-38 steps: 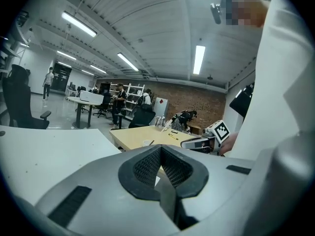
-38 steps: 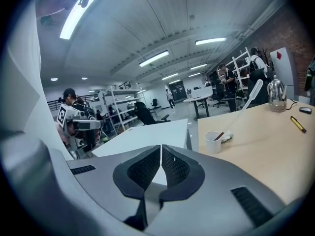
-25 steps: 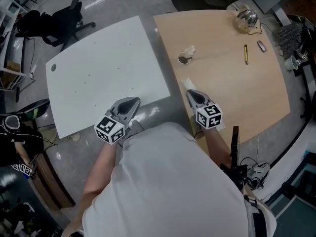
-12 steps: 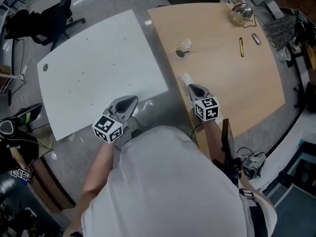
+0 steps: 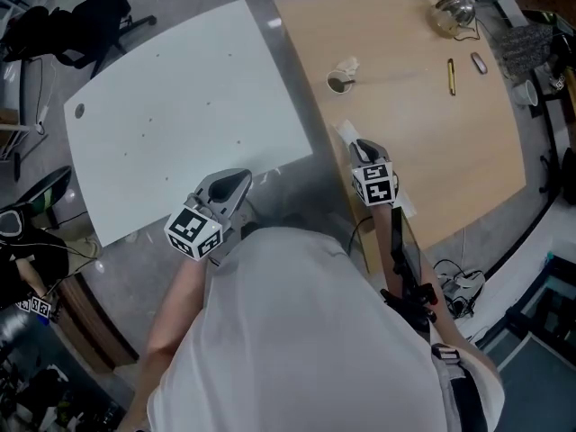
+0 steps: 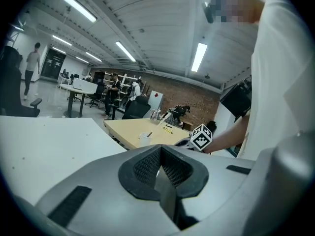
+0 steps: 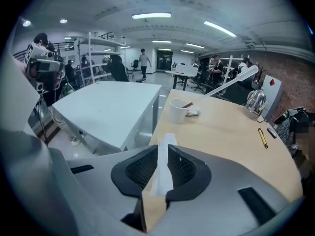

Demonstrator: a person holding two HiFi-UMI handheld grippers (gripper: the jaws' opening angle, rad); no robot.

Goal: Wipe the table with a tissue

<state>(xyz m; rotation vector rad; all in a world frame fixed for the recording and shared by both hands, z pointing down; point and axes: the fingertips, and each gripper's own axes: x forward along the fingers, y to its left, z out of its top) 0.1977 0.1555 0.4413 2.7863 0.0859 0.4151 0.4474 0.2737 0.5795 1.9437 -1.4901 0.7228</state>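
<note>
Tissue, a folded white strip, is clamped between my right fingers, its tip poking out over the edge of the wooden bench. My left fingers are pressed together, empty, near the white bench.

A white table stands on a glossy grey floor. Just to its right, across a narrow gap, is a wood table. Off its far left corner sits a black chair. Beyond it rise shelves and a brick wall, under ceiling strip lights.
</note>
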